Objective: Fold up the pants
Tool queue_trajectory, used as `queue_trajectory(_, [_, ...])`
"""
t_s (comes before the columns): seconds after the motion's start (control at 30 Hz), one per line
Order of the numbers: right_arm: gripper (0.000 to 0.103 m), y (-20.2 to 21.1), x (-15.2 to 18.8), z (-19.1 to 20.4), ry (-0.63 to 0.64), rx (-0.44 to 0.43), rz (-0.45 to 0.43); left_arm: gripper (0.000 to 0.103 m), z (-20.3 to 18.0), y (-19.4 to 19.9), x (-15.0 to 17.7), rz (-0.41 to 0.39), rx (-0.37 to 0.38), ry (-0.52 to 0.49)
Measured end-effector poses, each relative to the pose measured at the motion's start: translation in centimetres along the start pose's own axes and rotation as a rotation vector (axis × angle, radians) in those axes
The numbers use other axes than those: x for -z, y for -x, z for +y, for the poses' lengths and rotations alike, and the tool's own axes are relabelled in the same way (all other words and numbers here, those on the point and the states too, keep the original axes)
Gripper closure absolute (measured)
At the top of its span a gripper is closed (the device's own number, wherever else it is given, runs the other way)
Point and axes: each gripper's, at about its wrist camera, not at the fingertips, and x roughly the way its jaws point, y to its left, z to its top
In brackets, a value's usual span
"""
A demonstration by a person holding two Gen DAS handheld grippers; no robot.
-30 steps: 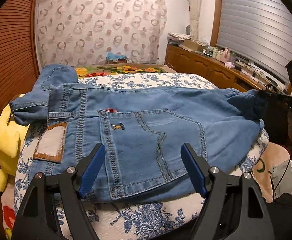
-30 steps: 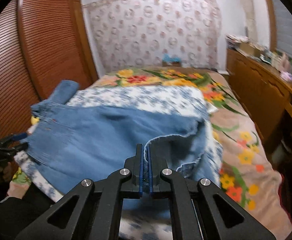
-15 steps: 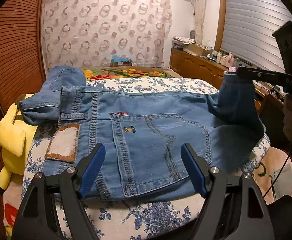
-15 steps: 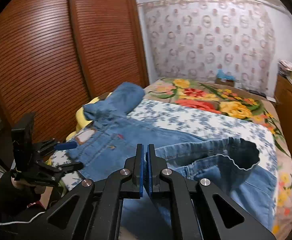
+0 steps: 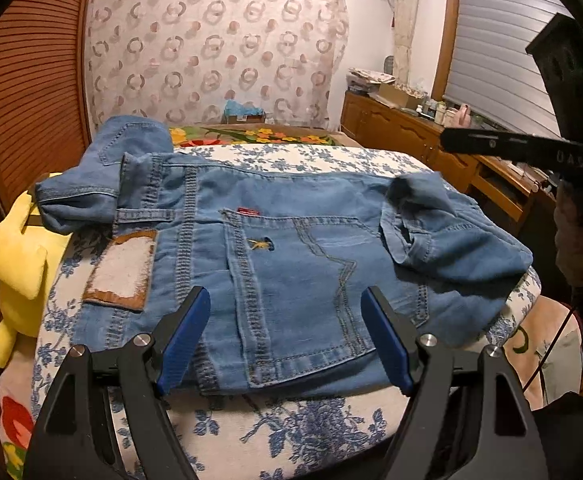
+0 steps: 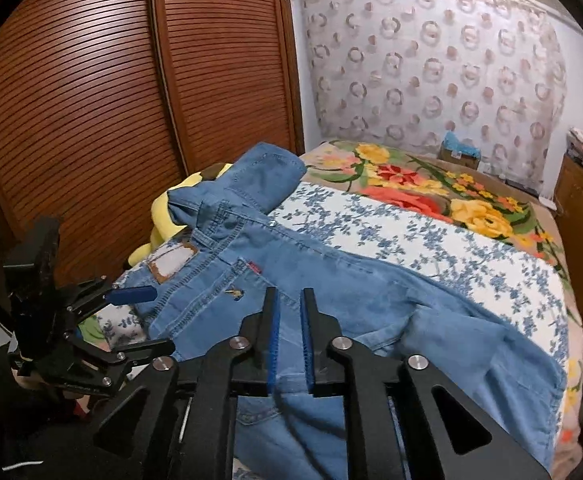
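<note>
at the bottom of the left wrist view the left gripper (image 5: 285,336) hangs with its jaws spread wide, nothing between them, just over the near edge of the jeans (image 5: 291,256). the jeans lie across the blue-flowered bedspread (image 5: 291,432) in the middle of the frame, back pocket up, one end folded over at right. the right gripper (image 6: 289,340) has just been opening, its jaws slightly parted and clear of the denim. a yellow plush toy (image 5: 23,256) sits at left; a wooden dresser (image 5: 403,132) stands at upper right.
</note>
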Motion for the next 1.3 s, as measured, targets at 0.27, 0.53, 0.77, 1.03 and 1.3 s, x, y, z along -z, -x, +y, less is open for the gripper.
queue_trajectory(0.27, [0.061,0.7,1.6,-3.3,0.014,0.144,0.042,0.025,-2.8,-2.0,-1.7,0.005,0.059,-0.049])
queue_trajectory(0.53, [0.06,-0.5,2.5,-6.8,-0.007,0.234,0.104,0.025,-6.6,-5.2,-3.4,0.039,0.143,-0.099])
queue_trajectory(0.77, [0.06,-3.2,0.9,-8.2,0.008,0.225,0.139,0.025,-7.5,-8.0,-3.8,0.088,0.177,-0.076])
queue_trajectory(1.03, [0.06,-8.2,0.4,-8.6,-0.003,0.174,0.162,0.025,-7.1,-9.1,-2.8,0.113,0.177,-0.037])
queue_trajectory(1.3, [0.06,-9.6,2.2,-10.8,-0.053,0.119,0.2,0.042,-8.2,-8.6,-2.4,0.115,0.182,-0.058])
